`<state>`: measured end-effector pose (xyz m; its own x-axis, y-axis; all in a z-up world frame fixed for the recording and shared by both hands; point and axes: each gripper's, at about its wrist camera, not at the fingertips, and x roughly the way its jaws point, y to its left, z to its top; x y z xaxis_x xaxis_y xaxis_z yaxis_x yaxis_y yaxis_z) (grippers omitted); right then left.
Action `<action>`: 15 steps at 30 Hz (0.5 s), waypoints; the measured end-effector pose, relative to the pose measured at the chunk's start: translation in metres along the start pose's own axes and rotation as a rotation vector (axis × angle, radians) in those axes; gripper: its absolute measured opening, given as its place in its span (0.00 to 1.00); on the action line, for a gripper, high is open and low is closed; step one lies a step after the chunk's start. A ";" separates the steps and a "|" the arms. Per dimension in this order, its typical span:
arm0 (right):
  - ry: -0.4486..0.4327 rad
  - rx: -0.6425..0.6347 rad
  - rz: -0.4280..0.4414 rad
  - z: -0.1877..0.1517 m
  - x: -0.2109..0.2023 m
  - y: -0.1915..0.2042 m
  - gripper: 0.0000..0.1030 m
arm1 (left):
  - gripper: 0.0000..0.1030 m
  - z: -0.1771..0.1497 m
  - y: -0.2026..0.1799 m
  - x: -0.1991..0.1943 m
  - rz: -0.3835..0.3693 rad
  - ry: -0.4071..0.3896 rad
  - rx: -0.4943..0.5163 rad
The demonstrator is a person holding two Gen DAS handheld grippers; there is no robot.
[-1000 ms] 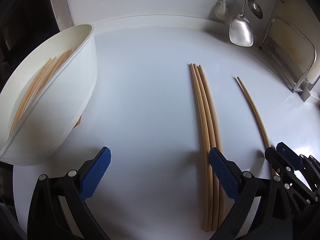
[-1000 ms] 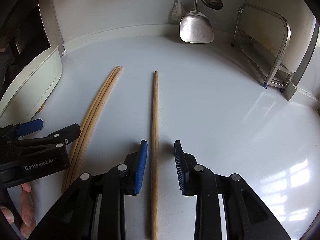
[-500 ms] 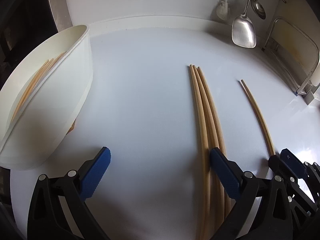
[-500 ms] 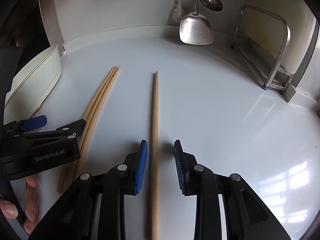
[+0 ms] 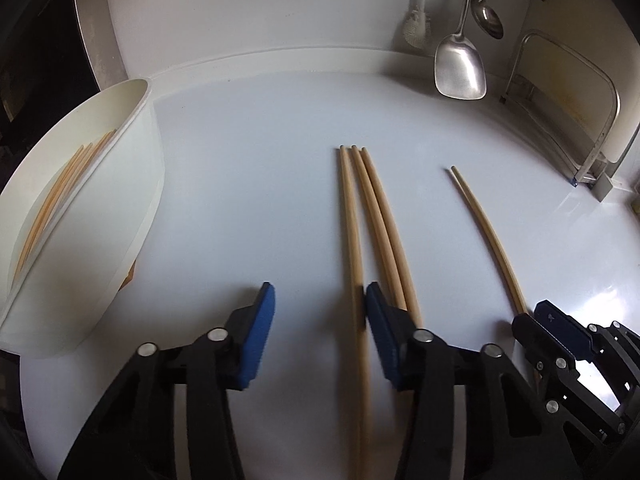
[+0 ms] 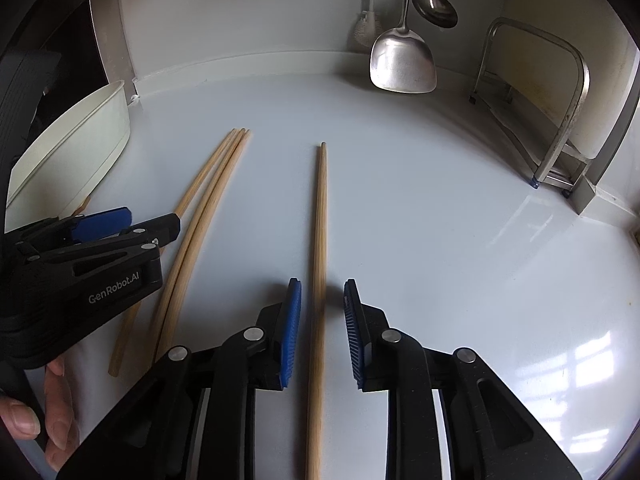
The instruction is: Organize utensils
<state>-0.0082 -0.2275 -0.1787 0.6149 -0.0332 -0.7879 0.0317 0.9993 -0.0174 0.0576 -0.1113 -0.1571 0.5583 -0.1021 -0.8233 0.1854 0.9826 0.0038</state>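
- The left gripper has just been closing; its jaws are seen still apart around the leftmost of three chopsticks, whose contact with the right pad is blurred, perhaps touching.
- The right gripper has just been closing; a single chopstick is straddled, not yet pinched.
- More chopsticks are held in the white tub at the left, on the white counter.
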 end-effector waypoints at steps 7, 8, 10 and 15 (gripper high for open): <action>0.006 0.000 0.023 -0.003 -0.001 -0.002 0.06 | 0.07 -0.003 -0.003 -0.004 -0.017 0.025 0.020; 0.010 0.012 0.035 -0.002 -0.002 -0.004 0.06 | 0.07 -0.003 -0.003 -0.005 -0.024 0.033 0.018; 0.023 0.050 0.072 -0.001 -0.002 -0.010 0.06 | 0.07 -0.002 0.000 -0.005 -0.042 0.055 0.013; 0.023 0.095 0.094 0.002 -0.012 -0.017 0.06 | 0.07 -0.001 0.005 -0.018 -0.077 0.089 -0.008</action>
<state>-0.0147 -0.2441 -0.1683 0.6002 0.0619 -0.7975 0.0503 0.9921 0.1149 0.0479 -0.1045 -0.1428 0.4683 -0.1640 -0.8682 0.2187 0.9736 -0.0659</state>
